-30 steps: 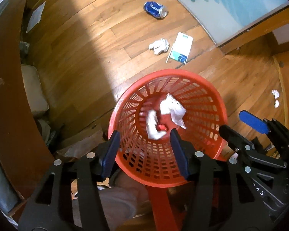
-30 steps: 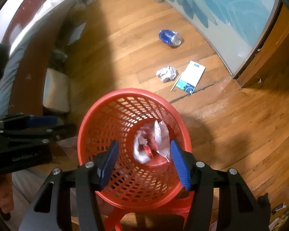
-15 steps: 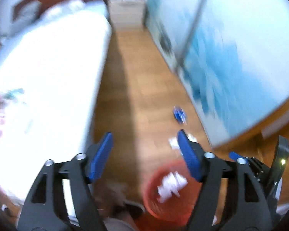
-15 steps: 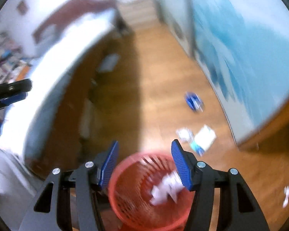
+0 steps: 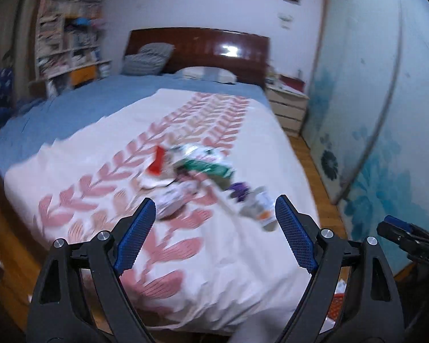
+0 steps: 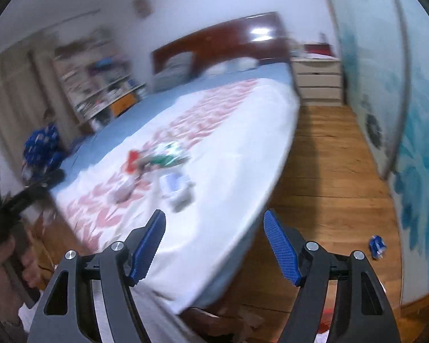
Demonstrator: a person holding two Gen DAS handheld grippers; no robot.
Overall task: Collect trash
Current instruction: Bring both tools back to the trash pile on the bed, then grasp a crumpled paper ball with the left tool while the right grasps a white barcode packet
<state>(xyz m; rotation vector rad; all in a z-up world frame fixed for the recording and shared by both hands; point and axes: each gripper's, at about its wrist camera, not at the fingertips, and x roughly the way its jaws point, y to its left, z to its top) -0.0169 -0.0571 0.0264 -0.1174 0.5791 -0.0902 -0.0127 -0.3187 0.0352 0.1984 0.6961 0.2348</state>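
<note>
A pile of trash lies on the white, pink-leaf bed cover [image 5: 237, 257]: a red wrapper [image 5: 156, 162], a green and white packet [image 5: 207, 165], crumpled paper [image 5: 171, 198] and a pale cup [image 5: 258, 207]. My left gripper [image 5: 214, 208] hangs above the bed's near end, short of the pile, its jaws opening with nothing between them. My right gripper [image 6: 214, 220] sits over the bed's corner, jaws also opening and empty. From the right wrist view the same pile [image 6: 160, 157] is blurred. A blue can [image 6: 377, 246] lies on the wooden floor.
A dark headboard [image 5: 214, 48], pillows and a white nightstand [image 5: 289, 108] stand at the far end. Bookshelves [image 5: 68, 45] fill the left wall. A blue floral sliding door [image 6: 414, 143] runs along the right, with a strip of wooden floor [image 6: 329, 171] beside the bed.
Both grippers have swung up from over the red basket to face the bed. The basket has dropped out of view. Both pairs of jaws stand wider than before.
</note>
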